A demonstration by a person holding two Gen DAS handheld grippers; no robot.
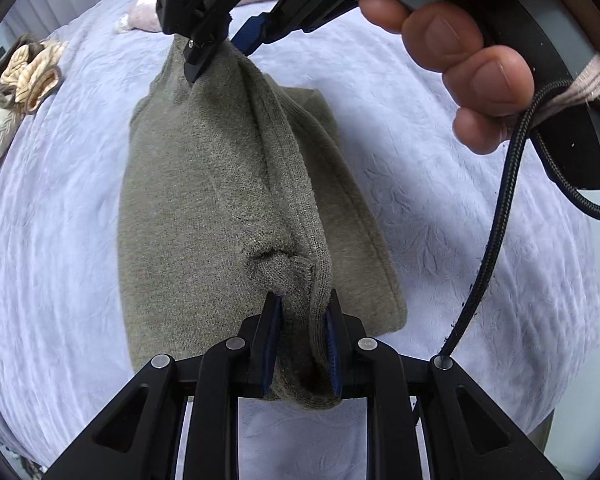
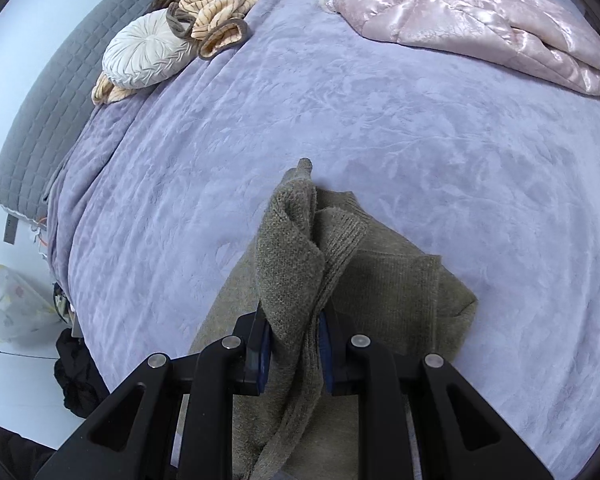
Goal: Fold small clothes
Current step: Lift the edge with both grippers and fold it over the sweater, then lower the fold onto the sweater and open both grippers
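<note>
An olive-green knitted garment (image 1: 220,200) hangs stretched between my two grippers above the lavender bedspread (image 1: 440,200). My left gripper (image 1: 302,304) is shut on a bunched edge of it at the near end. My right gripper (image 1: 220,54) shows at the top of the left wrist view, shut on the far end, with the person's hand (image 1: 460,60) on its handle. In the right wrist view my right gripper (image 2: 294,320) is shut on a fold of the garment (image 2: 380,300), whose lower part rests on the bedspread (image 2: 380,120).
A pink quilted blanket (image 2: 480,20) lies at the far right of the bed. A round white cushion (image 2: 144,56) and striped beige clothes (image 2: 220,4) lie at the far left by a grey headboard (image 2: 52,100). A black cable (image 1: 496,216) hangs from the right gripper. The bed's left edge drops to the floor.
</note>
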